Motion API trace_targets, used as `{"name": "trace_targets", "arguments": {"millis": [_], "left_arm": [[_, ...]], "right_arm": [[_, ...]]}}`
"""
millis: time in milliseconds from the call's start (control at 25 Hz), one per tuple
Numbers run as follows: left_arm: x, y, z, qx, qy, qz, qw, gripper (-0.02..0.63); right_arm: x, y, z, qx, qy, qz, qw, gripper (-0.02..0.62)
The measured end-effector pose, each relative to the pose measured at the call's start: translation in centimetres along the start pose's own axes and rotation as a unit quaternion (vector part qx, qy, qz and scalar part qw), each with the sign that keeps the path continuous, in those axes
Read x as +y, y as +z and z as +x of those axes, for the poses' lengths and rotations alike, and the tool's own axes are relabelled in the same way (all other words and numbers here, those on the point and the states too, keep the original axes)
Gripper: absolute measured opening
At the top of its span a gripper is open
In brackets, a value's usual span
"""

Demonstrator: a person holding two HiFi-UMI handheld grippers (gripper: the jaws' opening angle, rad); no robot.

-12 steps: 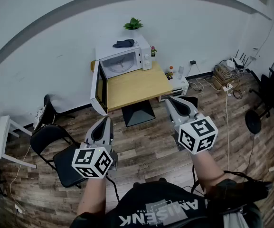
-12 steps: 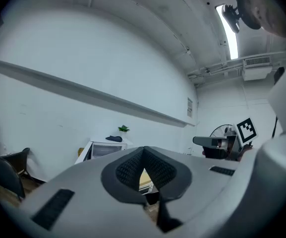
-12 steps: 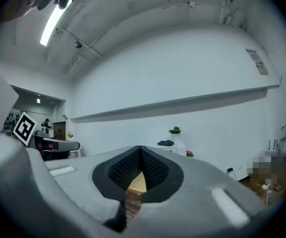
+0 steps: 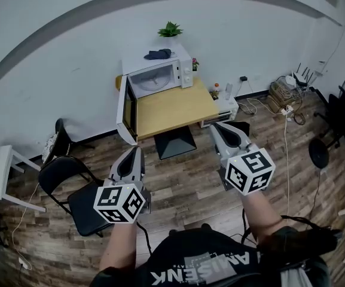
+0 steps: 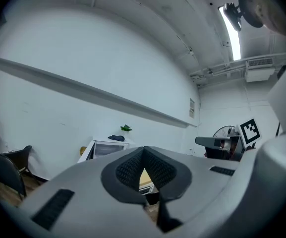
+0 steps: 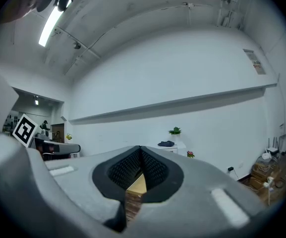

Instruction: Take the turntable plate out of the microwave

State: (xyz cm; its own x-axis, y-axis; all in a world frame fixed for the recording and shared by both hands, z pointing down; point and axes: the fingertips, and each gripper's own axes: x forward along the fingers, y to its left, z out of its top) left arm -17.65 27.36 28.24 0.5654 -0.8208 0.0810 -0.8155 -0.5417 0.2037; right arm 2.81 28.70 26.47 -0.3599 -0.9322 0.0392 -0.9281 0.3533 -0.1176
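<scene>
A white microwave oven [image 4: 160,73] stood at the far edge of the light wooden surface [image 4: 175,109], against the white wall. Its door [image 4: 124,113] hung wide open, swung out past the surface's left edge. Inside the open cavity lay the pale round turntable plate [image 4: 155,81], flat on the cavity floor; nothing else could be made out in there at that distance. On top of the oven rested a crumpled dark blue cloth [image 4: 158,54], with a small green potted plant [image 4: 170,29] at the back of the top, by the wall. The rest of the surface, from the oven to its near edge, carried nothing that could be made out.

The left hand-held gripper [image 4: 137,150] was held level over the wood-plank floor [image 4: 184,184], well short of the surface's near edge, its ribbed black pads pressed together with nothing between them. The right hand-held gripper [image 4: 216,126] was level too, off the surface's near right corner, its pads likewise pressed together and pinching nothing. Both pointed toward the oven and were well apart from the plate. A black folding chair [image 4: 70,187] stood on the floor just left of the left hand-held gripper.
</scene>
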Motion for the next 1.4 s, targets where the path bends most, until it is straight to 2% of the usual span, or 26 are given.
{"name": "trace_targets", "arguments": {"millis": [480,640,800,920,1120,1400], "left_arm": [[3.1,0.4,-0.9,-0.013,0.002,0.006,0.9999,0.002],[3.9,0.9,-1.5,-0.026,-0.018,-0.010,0.9994,0.002],[4.2,0.9,-1.5,-0.027,-0.033,0.022,0.9988,0.002],[5.1,0.4,-1.1,-0.018,-0.034,0.016,0.9991,0.002],[6.5,0.4,1.0,-0.014,-0.014,0.015,0.9997,0.002],[7.9,2.0,7.3,-0.021,0.017,0.024,0.9994,0.002]], "right_arm": [[2.4,0.5,1.6,-0.006,-0.009,-0.006,1.000,0.005],[4.4,-0.1,2.1,-0.005,-0.003,-0.014,1.000,0.005],[5.5,-1.0,2.4,-0.007,-0.009,-0.010,1.000,0.005],[5.9,-1.3,3.3,0.000,-0.003,-0.008,1.000,0.005],[4.5,-0.9,5.8,-0.005,0.008,-0.009,1.000,0.005],[0.2,0.4,11.8,-0.019,0.041,-0.003,0.999,0.005]]}}
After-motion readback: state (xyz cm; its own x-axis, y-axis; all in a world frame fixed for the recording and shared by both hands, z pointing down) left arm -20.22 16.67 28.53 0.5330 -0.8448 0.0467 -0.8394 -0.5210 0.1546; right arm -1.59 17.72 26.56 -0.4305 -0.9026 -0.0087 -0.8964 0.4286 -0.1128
